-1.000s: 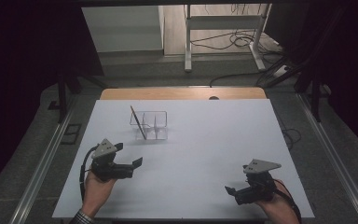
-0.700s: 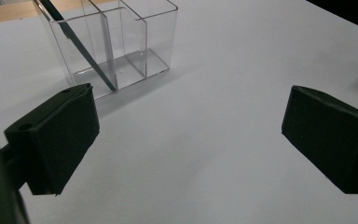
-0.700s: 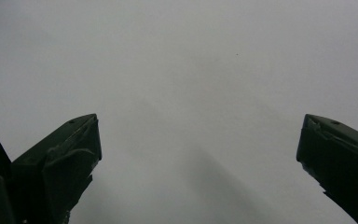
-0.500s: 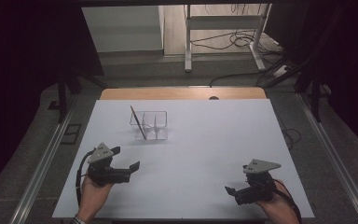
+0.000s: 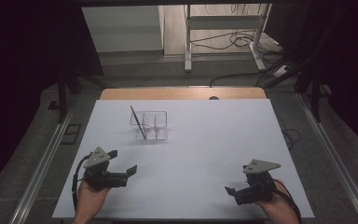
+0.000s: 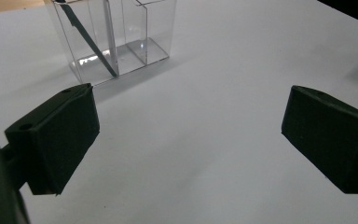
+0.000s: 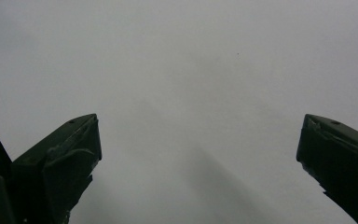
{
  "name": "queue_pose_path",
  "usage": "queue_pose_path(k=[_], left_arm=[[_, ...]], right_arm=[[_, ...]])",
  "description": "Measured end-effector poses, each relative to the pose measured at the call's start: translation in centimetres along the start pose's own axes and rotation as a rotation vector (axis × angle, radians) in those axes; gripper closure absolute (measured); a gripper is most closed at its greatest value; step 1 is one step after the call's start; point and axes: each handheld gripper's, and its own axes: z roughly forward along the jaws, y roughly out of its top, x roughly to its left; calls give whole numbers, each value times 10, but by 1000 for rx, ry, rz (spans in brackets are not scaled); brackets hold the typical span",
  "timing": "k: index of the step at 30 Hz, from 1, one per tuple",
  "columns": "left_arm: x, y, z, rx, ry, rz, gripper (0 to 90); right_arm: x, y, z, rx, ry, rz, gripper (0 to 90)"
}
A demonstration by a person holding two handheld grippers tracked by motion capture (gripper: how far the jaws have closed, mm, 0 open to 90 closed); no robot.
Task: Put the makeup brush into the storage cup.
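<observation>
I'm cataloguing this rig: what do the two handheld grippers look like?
Both the left gripper and the right gripper have black bodies with two blocky black jaws and a grey three-cornered plate on top. A black cable loops from the left one; a reddish cable trails by the right wrist.

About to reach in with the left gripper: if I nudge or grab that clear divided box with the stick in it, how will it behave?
The clear box looks thin-walled and empty apart from the leaning dark stick, so it is probably light and would slide on the smooth white table. Its glossy walls may slip in the jaws. The stick would likely shift or fall if jolted.
</observation>
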Motion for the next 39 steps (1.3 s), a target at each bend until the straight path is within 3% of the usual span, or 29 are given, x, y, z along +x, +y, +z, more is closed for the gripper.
queue_pose_path(k=[39], left_arm=[[-2,-21,-27,4,24,0,44]], right_arm=[[0,0,1,11,-5,-6,1]])
